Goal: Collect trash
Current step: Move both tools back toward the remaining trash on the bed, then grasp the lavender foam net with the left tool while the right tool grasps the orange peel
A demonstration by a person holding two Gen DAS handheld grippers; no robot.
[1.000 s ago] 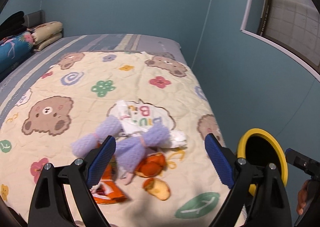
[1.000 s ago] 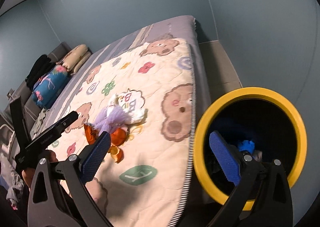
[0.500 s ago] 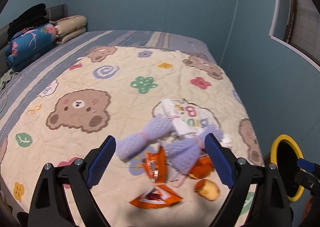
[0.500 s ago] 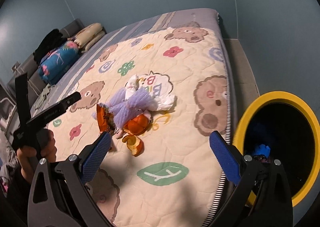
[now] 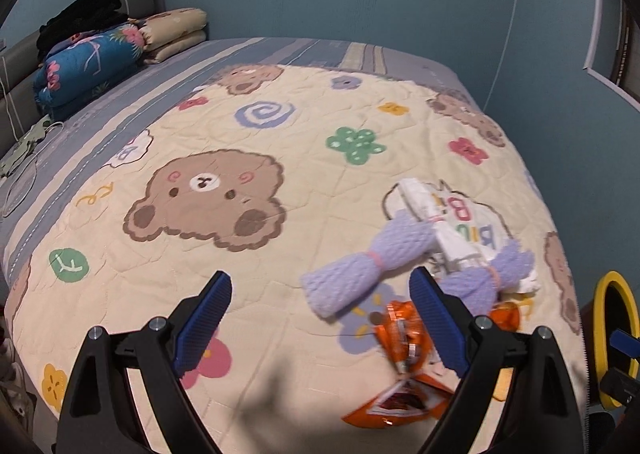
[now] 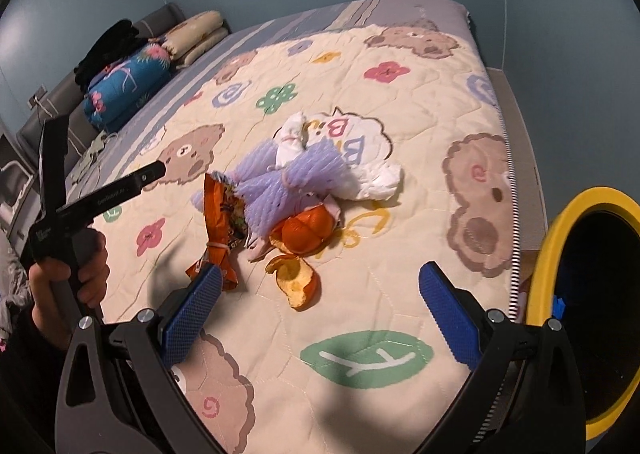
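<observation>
Only partial letters "B" and "Riu" can be made out, printed on the quilt (image 5: 280, 254)'s white cloud patch (image 5: 476, 222).

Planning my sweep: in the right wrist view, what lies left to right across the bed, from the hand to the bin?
Person's hand → orange snack wrapper → orange peel → white crumpled bag → yellow-rimmed bin.
</observation>
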